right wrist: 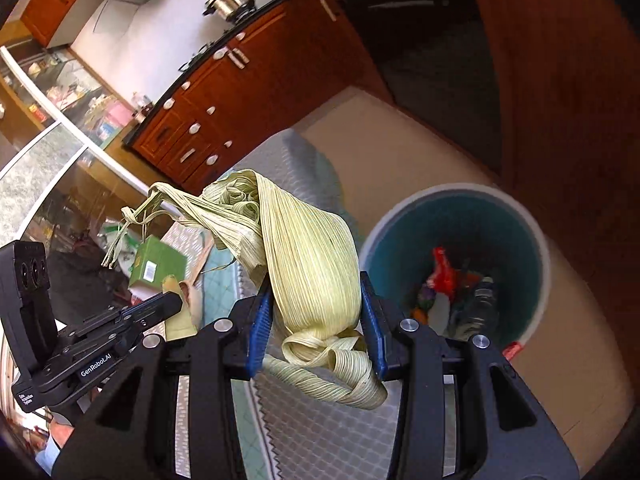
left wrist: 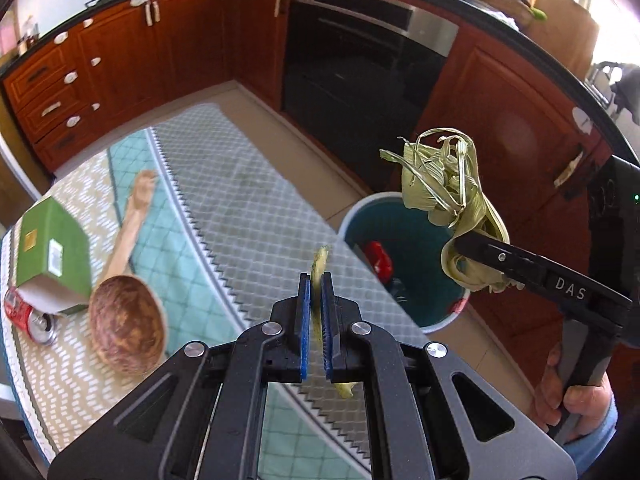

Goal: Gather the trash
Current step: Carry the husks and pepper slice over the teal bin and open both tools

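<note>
Bright daylight, fisheye warp, maybe edge blur

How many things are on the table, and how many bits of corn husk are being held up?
Green box: 1
Red can: 1
Wooden spoon: 1
Corn husk pieces held: 2, a big bundle and a small strip
Total: 5

"DAS" on right gripper (left wrist: 454,248) finger arm; "GenRobot.AI" on left gripper (right wrist: 176,304) body. Other labels unreadable.
</note>
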Available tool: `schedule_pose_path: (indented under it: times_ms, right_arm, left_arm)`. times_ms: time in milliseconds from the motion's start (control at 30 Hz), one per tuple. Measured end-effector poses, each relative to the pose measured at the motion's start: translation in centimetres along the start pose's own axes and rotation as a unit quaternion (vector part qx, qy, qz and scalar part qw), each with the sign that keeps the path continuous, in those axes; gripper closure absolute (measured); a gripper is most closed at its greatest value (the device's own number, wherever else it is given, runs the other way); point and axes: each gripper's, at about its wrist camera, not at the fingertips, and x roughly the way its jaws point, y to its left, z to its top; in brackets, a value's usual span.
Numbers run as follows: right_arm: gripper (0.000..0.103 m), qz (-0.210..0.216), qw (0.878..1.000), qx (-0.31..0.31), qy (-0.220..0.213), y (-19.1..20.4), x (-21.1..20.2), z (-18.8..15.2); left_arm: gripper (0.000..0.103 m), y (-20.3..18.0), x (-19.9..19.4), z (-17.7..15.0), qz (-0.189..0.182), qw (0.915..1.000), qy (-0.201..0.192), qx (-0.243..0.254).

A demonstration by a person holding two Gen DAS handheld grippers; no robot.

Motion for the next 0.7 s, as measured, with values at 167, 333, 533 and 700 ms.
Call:
schedule_pose_path:
  times_ms: [167, 333, 533, 700]
  right_arm:
    - [0.064, -0.046, 0.998, 0.039, -0.016, -5.5, -1.8, 0.5]
    - [0.064, -0.065, 0.995, 0.070, -0.008, -9.2, -1.8, 0.4]
    - [0.064, -0.068, 0.994, 0.084, 0.003, -10.9, -1.0, 0.3]
    - [0.064, -0.065, 0.994, 0.085, 0.012, -11.6, 0.0, 0.3]
  left_arm:
    - [0.098, -5.0, 4.4, 2.0, -0.019, 0.9989, 0.029, 0.032]
    - [0.097, -7.8, 8.3, 3.2, -0.017, 0.9971, 0.055, 0.050]
    - [0.077, -8.9, 11.2, 3.5, -0.005, 0.9952, 0.081, 0.054]
    - [0.050, -8.6, 11.2, 3.5, 0.016, 0.9964, 0.068, 0.048]
